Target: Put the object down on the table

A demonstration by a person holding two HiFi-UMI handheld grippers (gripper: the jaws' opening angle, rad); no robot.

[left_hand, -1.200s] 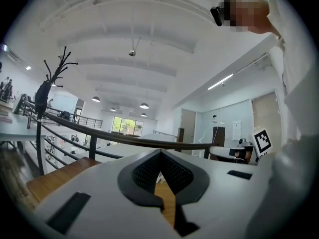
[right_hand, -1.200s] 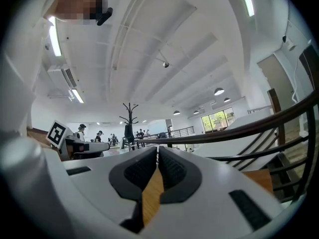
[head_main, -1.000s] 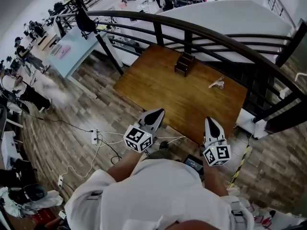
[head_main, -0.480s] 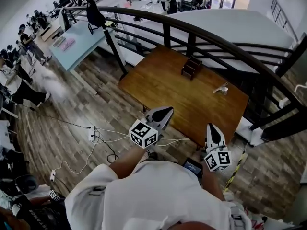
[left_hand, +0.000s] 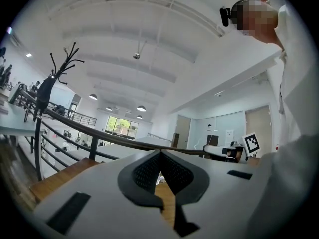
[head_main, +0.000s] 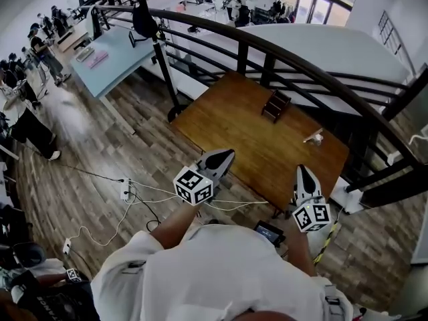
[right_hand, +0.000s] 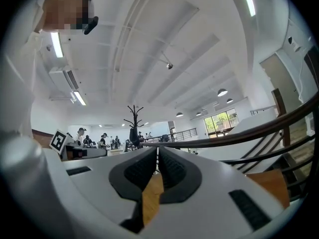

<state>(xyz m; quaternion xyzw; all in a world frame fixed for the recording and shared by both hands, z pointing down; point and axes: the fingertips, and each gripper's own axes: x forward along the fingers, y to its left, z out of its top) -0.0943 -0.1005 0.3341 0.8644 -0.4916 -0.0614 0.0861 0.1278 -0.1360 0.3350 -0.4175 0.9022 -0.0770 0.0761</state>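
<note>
A wooden table (head_main: 251, 139) stands ahead of me against a curved black railing. On it are a small dark stepped stand (head_main: 275, 105) at the far side and a small pale object (head_main: 313, 138) near its right edge. My left gripper (head_main: 224, 155) hovers at the table's near edge, shut and holding nothing. My right gripper (head_main: 302, 172) hangs over the near right corner, also shut and holding nothing. In the left gripper view the jaws (left_hand: 160, 156) meet at the tips; in the right gripper view the jaws (right_hand: 158, 152) are closed too.
The black railing (head_main: 281, 49) curves behind and to the right of the table. White cables and a power strip (head_main: 125, 190) lie on the wood floor at the left. A black coat stand (head_main: 152, 25) rises by a light blue table (head_main: 114, 55). People stand far left.
The view has shifted, so the table sits slightly further right and lower. Both grippers stay shut near its near edge, the right one a little lower.
</note>
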